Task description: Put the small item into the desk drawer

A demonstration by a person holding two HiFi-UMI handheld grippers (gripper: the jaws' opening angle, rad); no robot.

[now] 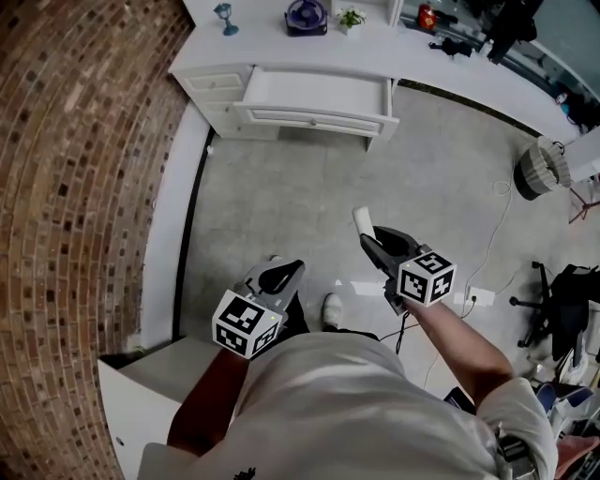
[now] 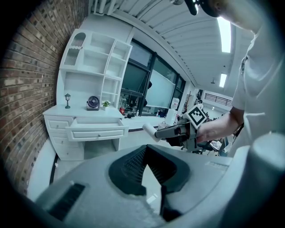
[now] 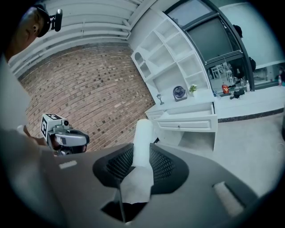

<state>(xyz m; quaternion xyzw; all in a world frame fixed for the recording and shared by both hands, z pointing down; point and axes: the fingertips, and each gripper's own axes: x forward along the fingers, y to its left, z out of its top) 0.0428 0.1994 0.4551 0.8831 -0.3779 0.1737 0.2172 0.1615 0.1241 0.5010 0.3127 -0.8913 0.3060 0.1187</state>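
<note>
White tube [image 3: 142, 133] is clamped in the right claw [image 1: 377, 246], its top poking out, well short of the desk's [image 1: 272, 47] open drawer [image 1: 319, 98]. It looks light, smooth, maybe squashable, so a gentle mid-body hold suits it. Left claw [image 1: 281, 275] is closed and empty.

Bare grey floor [image 1: 309, 197] lay open between the person and the white bench [image 1: 272, 52]. The drawer [image 1: 319, 92] stood pulled out, its inside open from above. A brick wall [image 1: 75, 187] closed off the left side, and a white cabinet [image 1: 159, 380] stood just beside the person's left arm. A small lamp [image 1: 224, 17], a fan [image 1: 306, 16] and a potted plant [image 1: 351, 18] lined the benchtop behind the drawer. A ribbed bin [image 1: 541, 167], a floor cable [image 1: 494, 234] and an office chair [image 1: 562, 309] stood well to the right.
</note>
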